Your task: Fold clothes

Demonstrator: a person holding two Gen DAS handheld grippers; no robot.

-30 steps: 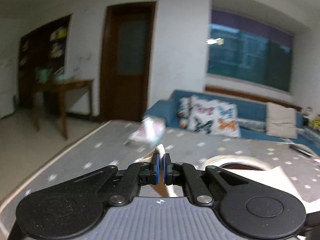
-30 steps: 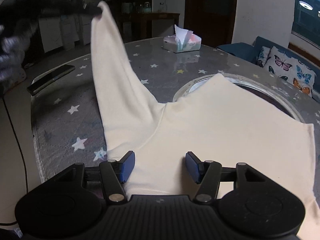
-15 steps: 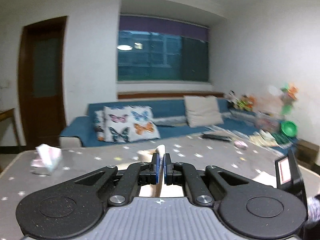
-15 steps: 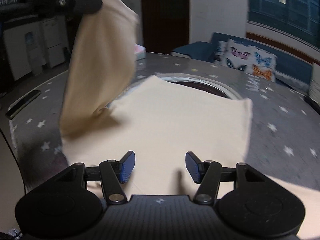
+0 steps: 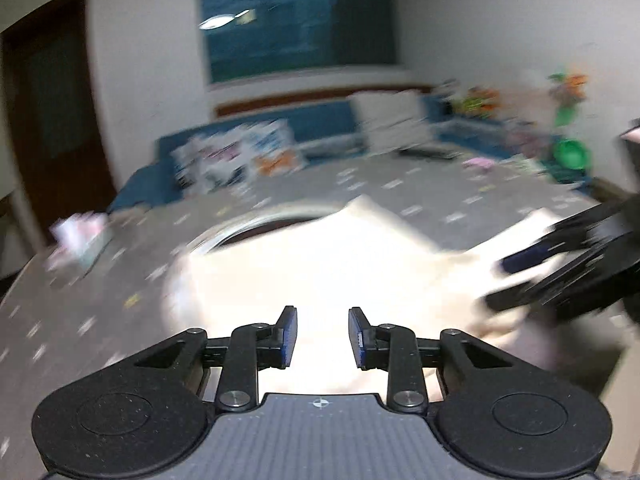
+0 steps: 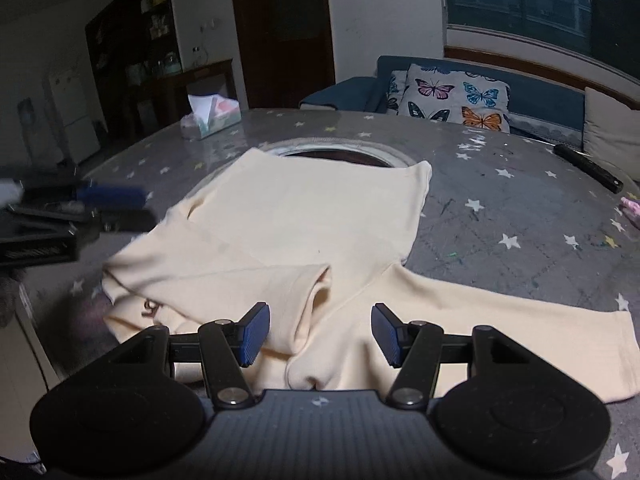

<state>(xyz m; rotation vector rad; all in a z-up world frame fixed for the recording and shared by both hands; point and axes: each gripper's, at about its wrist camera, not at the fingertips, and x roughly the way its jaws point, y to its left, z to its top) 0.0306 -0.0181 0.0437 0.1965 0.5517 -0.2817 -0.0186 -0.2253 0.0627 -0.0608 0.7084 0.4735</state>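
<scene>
Left wrist view: the picture is smeared with motion. The left gripper fills the bottom of the frame, its jaws a narrow gap apart with nothing between them; they have just been opening, and the cloth that they pinched half a second ago now lies on the table. The cream shirt spreads across the middle of the frame on the grey star-patterned table. At the right edge the right gripper reaches in over the shirt, too blurred to read. A tissue box sits at the left, a blue sofa behind.

Right wrist view: sharper. The right gripper hangs low over the near edge of the shirt, jaws about half open and empty. One sleeve lies folded in across the body at lower left; the other sleeve stretches flat toward the lower right. The left gripper shows at the left edge, beside the shirt's left side. The shirt's far hem overlaps a round hole in the table.

The shirt looks light, soft and limp; it will likely sag and crease. The flat sleeve's cuff end seems the sensible place to pinch, taking a single layer.
</scene>
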